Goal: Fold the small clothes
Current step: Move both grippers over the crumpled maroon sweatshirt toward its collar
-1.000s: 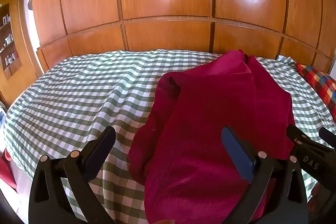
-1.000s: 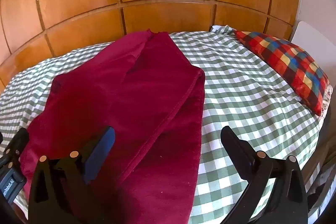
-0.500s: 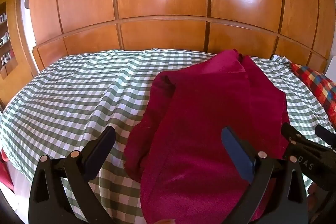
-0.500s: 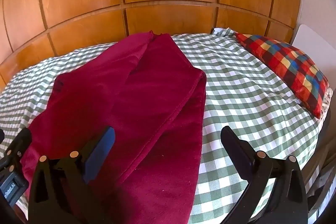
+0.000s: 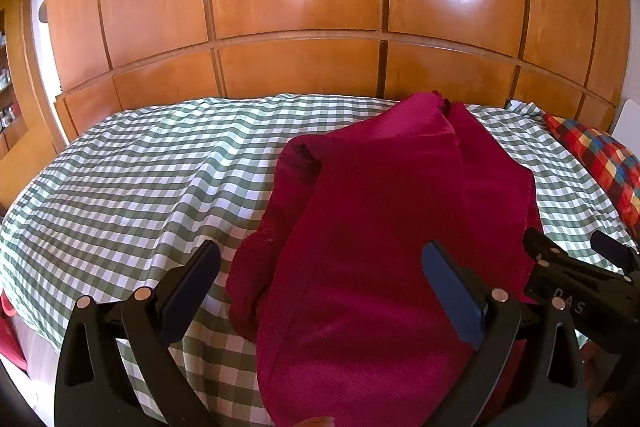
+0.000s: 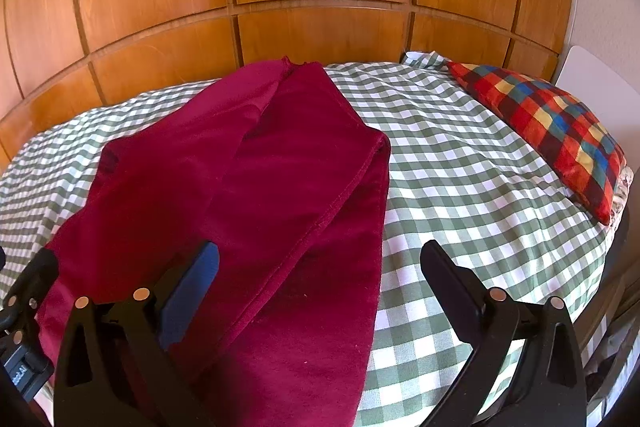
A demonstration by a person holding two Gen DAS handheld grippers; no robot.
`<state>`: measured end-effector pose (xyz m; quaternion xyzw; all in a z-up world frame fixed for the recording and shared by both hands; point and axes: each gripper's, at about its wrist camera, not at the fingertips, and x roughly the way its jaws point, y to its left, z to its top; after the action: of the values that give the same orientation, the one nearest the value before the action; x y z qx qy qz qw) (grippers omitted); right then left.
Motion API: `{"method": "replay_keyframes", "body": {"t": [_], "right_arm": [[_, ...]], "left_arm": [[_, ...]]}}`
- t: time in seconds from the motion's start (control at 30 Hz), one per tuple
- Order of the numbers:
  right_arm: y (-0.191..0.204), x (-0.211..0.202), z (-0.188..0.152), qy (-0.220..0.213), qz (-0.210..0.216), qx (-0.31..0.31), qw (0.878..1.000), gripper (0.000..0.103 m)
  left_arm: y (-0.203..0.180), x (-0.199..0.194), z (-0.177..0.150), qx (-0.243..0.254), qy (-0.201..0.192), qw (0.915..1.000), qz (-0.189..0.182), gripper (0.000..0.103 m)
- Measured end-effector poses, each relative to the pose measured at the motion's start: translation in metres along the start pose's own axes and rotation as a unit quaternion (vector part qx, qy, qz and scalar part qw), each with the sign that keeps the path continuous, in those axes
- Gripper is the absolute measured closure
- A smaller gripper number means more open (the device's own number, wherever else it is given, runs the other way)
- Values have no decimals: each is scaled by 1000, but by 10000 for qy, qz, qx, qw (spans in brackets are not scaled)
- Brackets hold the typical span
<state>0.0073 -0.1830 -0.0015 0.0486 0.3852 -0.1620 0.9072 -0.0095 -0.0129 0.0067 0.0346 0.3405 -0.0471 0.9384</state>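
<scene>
On the green-checked bed [image 5: 132,187], a dark red fleece garment [image 6: 256,187] lies loosely half-folded, further folds seemingly remaining, both hand-held grippers [image 5: 320,287] [image 6: 320,279] gaping empty.

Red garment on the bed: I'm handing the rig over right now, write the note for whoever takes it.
Left gripper: jaws open, empty, above the near left part of the red garment.
Right gripper: jaws open, empty, above the garment's near right edge.
Garment: lies lengthwise on the checked bedspread, partly folded, with one layer lapped over along its length and the left edge bunched. A plaid pillow lies far right, apart from it.
Done: a first lengthwise fold.
Left: smooth the left edge, then finish folding.
</scene>
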Motion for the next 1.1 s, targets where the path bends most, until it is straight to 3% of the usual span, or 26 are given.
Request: {"method": "replay_keyframes", "body": {"t": [1.1], "right_arm": [[-12, -9, -6, 34, 5, 167, 9999, 3]], "left_arm": [[-8, -20, -16, 392, -82, 9992, -93, 3]]}}
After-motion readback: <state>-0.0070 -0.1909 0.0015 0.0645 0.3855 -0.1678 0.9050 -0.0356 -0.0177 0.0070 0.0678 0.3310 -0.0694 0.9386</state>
